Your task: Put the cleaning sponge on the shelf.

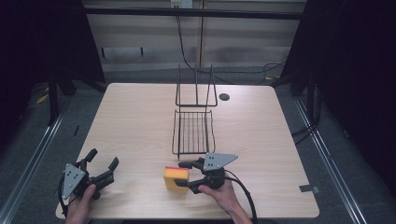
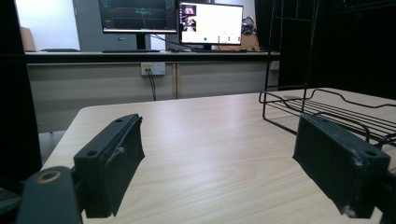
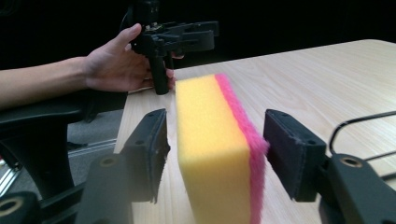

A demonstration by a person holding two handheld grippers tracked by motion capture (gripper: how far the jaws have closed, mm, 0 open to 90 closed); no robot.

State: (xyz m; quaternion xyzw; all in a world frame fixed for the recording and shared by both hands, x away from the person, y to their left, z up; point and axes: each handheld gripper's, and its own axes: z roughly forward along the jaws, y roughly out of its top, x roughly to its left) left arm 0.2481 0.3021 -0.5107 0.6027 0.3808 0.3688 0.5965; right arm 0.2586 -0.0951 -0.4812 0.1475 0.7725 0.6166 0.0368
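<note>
the right hand-held gripper (image 1: pixel 187 174) sits at the lower middle of the high view, lying nearly level over the worktop (image 1: pixel 135 121) and pointing to the left of the frame. its jaws stand on both sides of the sponge (image 1: pixel 175 178), which is yellow with a pink layer and stands on its edge on the worktop. in the right gripper view the sponge (image 3: pixel 219 149) is in the centre, between the two black pads. there is a narrow gap at the left pad, and the right pad is just beside the pink layer; i cannot see it pressing, so i judge that the hand-held gripper does not grasp the sponge yet. no earlier picture is needed to say that the step in hand is the closing on the sponge.

the next move, in my judgement, calls for bringing the jaws together until both pads press the soft sides, and then lifting. the sponge is soft, so it will squash a little before the grip is firm.

the left hand-held gripper (image 1: pixel 102 169) is at the lower left of the high view, released, with its jaws wide apart and nothing between them. in the left gripper view the bare worktop shows between its jaws.

above the sponge in the high view stands the wire rack (image 1: pixel 194 133), a black basket with a tall back. nothing is in it. it is near the sponge but not touching it.
</note>
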